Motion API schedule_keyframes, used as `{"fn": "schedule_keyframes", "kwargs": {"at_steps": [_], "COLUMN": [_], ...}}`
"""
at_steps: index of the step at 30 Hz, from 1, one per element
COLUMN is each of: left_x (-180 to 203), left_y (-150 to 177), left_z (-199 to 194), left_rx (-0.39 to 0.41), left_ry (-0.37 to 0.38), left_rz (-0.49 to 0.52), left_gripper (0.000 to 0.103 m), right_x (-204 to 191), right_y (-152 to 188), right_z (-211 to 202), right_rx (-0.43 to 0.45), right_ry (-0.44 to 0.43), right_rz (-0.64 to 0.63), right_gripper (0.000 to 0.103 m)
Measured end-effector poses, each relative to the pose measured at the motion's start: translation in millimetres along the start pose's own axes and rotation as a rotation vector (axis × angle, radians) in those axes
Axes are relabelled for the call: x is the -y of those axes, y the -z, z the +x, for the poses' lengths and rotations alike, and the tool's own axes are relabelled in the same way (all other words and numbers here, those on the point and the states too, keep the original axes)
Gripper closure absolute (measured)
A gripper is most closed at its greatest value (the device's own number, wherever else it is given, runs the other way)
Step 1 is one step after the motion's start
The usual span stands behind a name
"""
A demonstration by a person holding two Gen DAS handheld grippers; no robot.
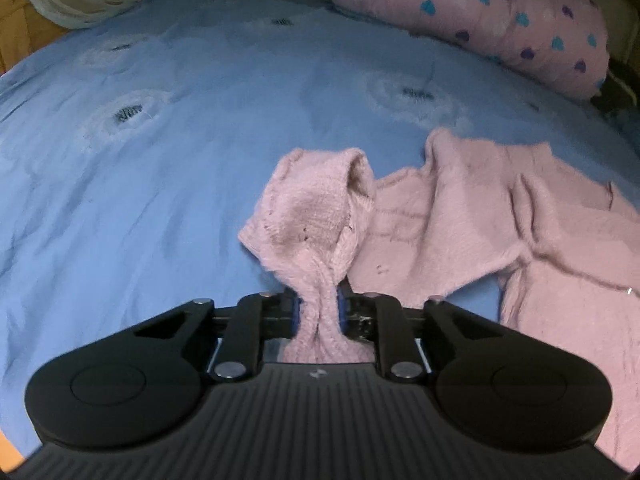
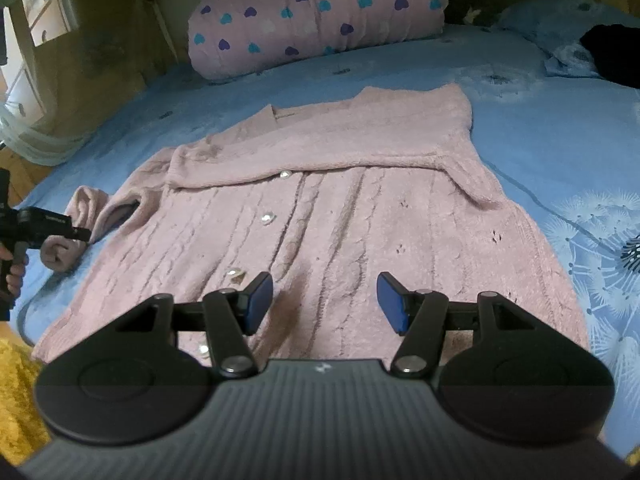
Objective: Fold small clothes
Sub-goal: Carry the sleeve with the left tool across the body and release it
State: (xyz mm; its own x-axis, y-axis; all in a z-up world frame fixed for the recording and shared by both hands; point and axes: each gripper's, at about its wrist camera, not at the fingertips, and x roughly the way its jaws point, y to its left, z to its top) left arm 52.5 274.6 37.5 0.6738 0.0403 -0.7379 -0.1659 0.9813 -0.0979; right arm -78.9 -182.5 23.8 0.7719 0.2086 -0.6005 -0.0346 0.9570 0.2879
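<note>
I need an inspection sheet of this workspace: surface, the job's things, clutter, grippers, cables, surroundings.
Surface: blue bedsheet with dandelion print, wrinkled.
Job's things: pink cardigan lying flat, buttons showing, top part folded down; sleeve bunched at its side.
Clutter: dark cloth at the far corner.
Grippers: left gripper shut on the sleeve; right gripper open above the cardigan, holding nothing.
Cables: nothing seen.
Surroundings: pink heart-print pillow, wooden furniture, yellow cloth at the near edge.
</note>
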Motion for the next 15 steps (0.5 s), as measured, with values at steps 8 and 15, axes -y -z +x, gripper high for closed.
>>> {"fn": "schedule_keyframes", "kwargs": {"at_steps": [8, 15], "left_x": [14, 55], "left_y": [-26, -76], "left_z": [-33, -88], "left_rx": [0.067, 0.196], "left_ry": [0.019, 0.076], "left_rz": [-0.009, 0.012], "left_gripper": [0.086, 0.086], "right_x": [0, -1], "right_y": [-2, 0], "right_z": [-5, -5], "right_rx": [0.022, 0.026], "right_ry": [-0.018, -0.038], "right_rz": [0.006, 0.024], "right_gripper": [0.043, 0.043]}}
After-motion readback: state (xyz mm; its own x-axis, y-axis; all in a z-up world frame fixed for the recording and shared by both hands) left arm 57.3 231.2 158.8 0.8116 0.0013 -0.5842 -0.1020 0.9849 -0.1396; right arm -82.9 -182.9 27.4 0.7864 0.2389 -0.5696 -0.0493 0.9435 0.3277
